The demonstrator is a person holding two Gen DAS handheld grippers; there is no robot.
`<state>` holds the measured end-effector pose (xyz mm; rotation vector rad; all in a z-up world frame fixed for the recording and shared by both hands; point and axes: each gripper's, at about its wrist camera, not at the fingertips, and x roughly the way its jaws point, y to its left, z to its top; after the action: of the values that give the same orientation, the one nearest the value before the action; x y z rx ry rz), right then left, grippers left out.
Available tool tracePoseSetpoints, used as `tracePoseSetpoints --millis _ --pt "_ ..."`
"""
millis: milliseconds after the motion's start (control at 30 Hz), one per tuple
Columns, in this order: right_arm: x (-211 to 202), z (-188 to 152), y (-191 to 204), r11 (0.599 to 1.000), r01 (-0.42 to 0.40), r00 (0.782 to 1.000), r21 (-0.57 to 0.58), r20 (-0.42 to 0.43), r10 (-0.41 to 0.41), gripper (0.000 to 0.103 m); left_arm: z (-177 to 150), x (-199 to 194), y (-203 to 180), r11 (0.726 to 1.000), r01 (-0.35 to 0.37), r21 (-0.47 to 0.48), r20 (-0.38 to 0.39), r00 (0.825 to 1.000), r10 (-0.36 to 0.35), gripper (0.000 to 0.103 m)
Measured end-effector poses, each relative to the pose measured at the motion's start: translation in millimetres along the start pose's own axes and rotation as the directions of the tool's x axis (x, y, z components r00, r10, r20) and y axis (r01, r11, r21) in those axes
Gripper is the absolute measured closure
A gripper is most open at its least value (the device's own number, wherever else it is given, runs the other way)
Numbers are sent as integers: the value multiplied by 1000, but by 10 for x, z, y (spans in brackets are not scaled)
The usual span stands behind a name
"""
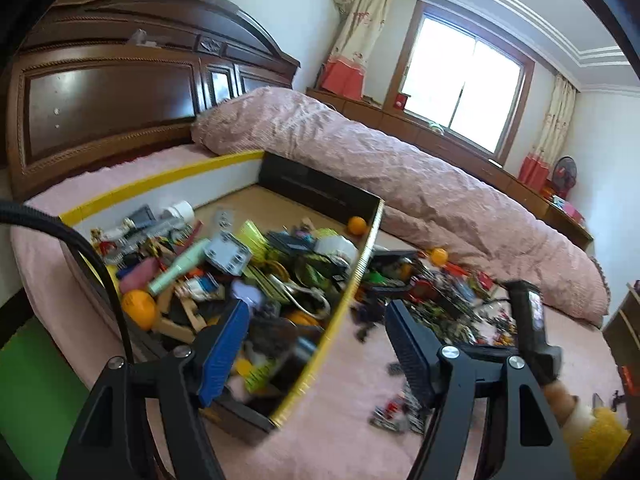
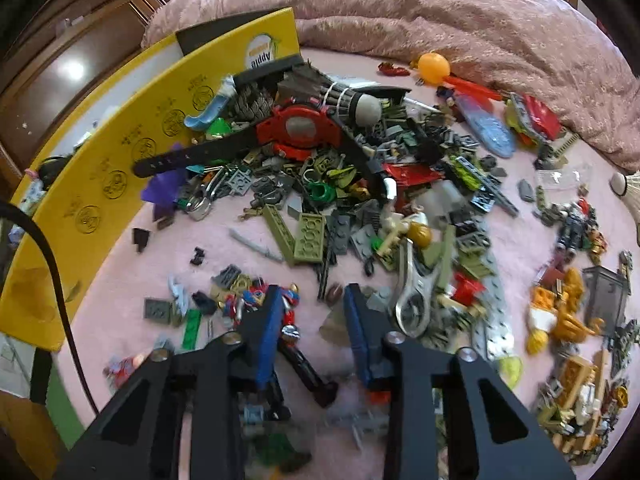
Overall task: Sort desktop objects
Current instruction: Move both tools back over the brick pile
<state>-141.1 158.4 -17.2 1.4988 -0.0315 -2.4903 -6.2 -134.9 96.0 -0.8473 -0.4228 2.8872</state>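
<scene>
My left gripper [image 1: 316, 306] hangs open over the near corner of a yellow-rimmed cardboard box [image 1: 360, 272], nothing between its fingers. The box is heaped with toys, among them a mint-green tube [image 1: 180, 268] and an orange ball [image 1: 138, 308]. My right gripper [image 2: 312, 290] points down at the pink bed cover, jaws a narrow gap apart. A red and blue toy figure [image 2: 289, 314] lies against its left finger, the right pad clear of it. Beyond spreads a pile of bricks [image 2: 310, 236] with a red watch [image 2: 300, 128] and a shuttlecock [image 2: 340, 96]. The right gripper [image 1: 528, 312] also shows beside the pile.
The box's yellow wall [image 2: 120, 168] stands left of the pile. A rolled pink quilt [image 1: 360, 148] lies behind box and pile. An orange ball [image 2: 434, 66], a metal tool [image 2: 416, 292] and gold pieces [image 2: 568, 312] lie around. A hand in a yellow sleeve [image 1: 592, 432] holds the right gripper.
</scene>
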Motion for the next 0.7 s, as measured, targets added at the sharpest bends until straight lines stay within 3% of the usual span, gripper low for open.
tracePoseSetpoints --millis 33,100,400,500,567,700 --pt "-5 3 27 1000 -16 1000 -1 2 16 88 -28 -8 -24 1000 10 -1 -7 1000 -10 31" --pt "-49 -55 107 996 -82 997 -28 -10 82 95 -94 -8 -92 999 33 0 -24 999 -32 31" --pt "-335 -588 466 954 -124 992 -272 -23 122 95 -351 -10 -454 988 142 53 -66 988 -139 31" --pt "-387 -664 476 948 -115 993 -296 -14 116 95 -418 -19 -563 984 157 81 -74 986 -152 31" --pt "-383 -664 467 950 -100 995 -297 -1 105 90 -459 0 -608 983 158 88 -83 985 -151 31" --pt "-251 -532 465 950 -97 995 -296 -2 101 86 -519 72 -638 984 152 90 -106 984 -143 31"
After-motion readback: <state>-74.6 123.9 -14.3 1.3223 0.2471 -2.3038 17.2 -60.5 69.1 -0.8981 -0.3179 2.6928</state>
